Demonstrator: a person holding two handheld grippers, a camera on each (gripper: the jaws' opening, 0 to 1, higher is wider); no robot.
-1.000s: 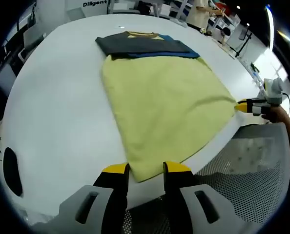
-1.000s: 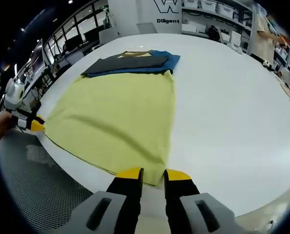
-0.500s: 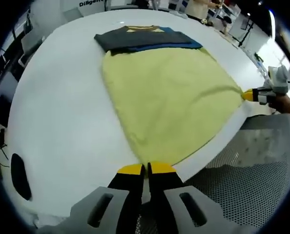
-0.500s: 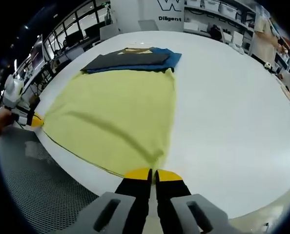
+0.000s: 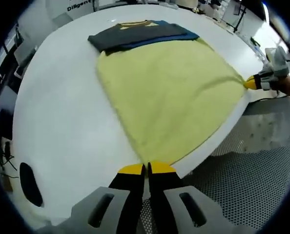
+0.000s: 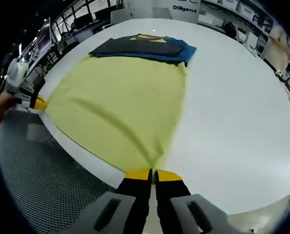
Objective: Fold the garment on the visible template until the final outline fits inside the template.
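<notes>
A pale yellow garment (image 5: 169, 92) lies spread on the white table (image 5: 62, 112), its near hem along the table's edge. My left gripper (image 5: 146, 168) is shut on one near corner of it. In the same view the right gripper (image 5: 255, 82) holds the other hem corner at far right. In the right gripper view the yellow garment (image 6: 115, 102) runs away from my right gripper (image 6: 152, 173), which is shut on its corner. There the left gripper (image 6: 37, 101) pinches the far-left corner. The hem between them looks pulled straight, with a crease running across the cloth.
A folded stack of dark grey and blue clothes (image 5: 140, 35) lies past the garment's far end, also seen as the stack (image 6: 145, 46). A dark oval hole (image 5: 30, 183) is in the table at near left. Grey perforated mesh (image 6: 32, 161) lies below the table's edge.
Both grippers went from open beside the hem corners to shut on them. Both cameras have since shifted a little, and the hem looks tauter.
</notes>
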